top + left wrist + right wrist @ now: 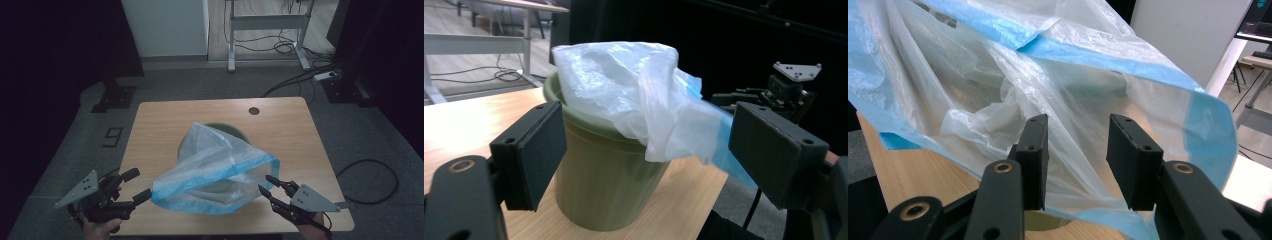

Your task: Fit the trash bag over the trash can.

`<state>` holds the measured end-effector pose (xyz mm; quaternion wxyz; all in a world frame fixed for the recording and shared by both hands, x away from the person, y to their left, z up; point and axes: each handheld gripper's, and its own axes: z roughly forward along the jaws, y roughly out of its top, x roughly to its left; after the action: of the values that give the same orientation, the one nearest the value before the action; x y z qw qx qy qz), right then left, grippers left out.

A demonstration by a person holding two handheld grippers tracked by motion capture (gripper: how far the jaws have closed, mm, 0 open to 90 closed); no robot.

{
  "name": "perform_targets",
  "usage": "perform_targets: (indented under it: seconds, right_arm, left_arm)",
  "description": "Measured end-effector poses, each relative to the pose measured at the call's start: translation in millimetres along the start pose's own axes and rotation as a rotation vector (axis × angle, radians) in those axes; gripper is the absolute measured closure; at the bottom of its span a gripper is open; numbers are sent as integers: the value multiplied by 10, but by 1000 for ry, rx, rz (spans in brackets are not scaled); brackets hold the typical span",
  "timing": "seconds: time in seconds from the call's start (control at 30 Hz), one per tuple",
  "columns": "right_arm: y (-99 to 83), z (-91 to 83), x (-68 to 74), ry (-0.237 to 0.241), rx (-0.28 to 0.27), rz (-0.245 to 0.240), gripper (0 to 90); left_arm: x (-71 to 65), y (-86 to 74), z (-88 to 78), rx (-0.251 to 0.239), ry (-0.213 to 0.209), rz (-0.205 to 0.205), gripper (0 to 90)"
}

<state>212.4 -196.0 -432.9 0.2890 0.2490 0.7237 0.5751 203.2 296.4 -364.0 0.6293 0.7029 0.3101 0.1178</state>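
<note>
A green bin (226,128) stands in the middle of the wooden table (160,125), a translucent white bag with a blue rim (220,167) stuffed in it and spilling toward the near edge. My left gripper (139,185) hovers open at the bag's near left corner, one fingertip close to the blue rim. In the left gripper view the bin (604,185) and bag (634,85) lie beyond the wide-apart pads (531,155), with nothing between them. My right gripper (265,183) is open at the bag's near right corner; its jaws (1077,155) stand apart against the bag film (998,65) without pressing it.
A round cable hole (254,110) sits near the table's far edge. Beyond the table stand a white desk frame (265,22) with cables and a black stand base (115,97). A cable loop (370,185) lies on the floor at the right.
</note>
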Motion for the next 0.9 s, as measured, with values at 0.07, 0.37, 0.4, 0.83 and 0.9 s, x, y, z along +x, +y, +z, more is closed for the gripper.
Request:
perform_targets:
  seconds: [0.07,0.37,0.4,0.83,0.9]
  right_arm:
    - [8,19,7,-1,2,1,595]
    - [20,107,57,9,16,-3,592]
    - [23,117,64,8,18,-6,592]
    - [73,156,98,13,8,-16,592]
    - [77,147,97,12,3,-14,592]
  left_arm:
    - [-13,-5,-19,-2,8,5,152]
    - [-135,124,113,51,15,44,180]
    - [-132,178,159,65,17,47,190]
    - [12,412,855,254,-27,95,363]
    - [14,380,907,273,-33,118,463]
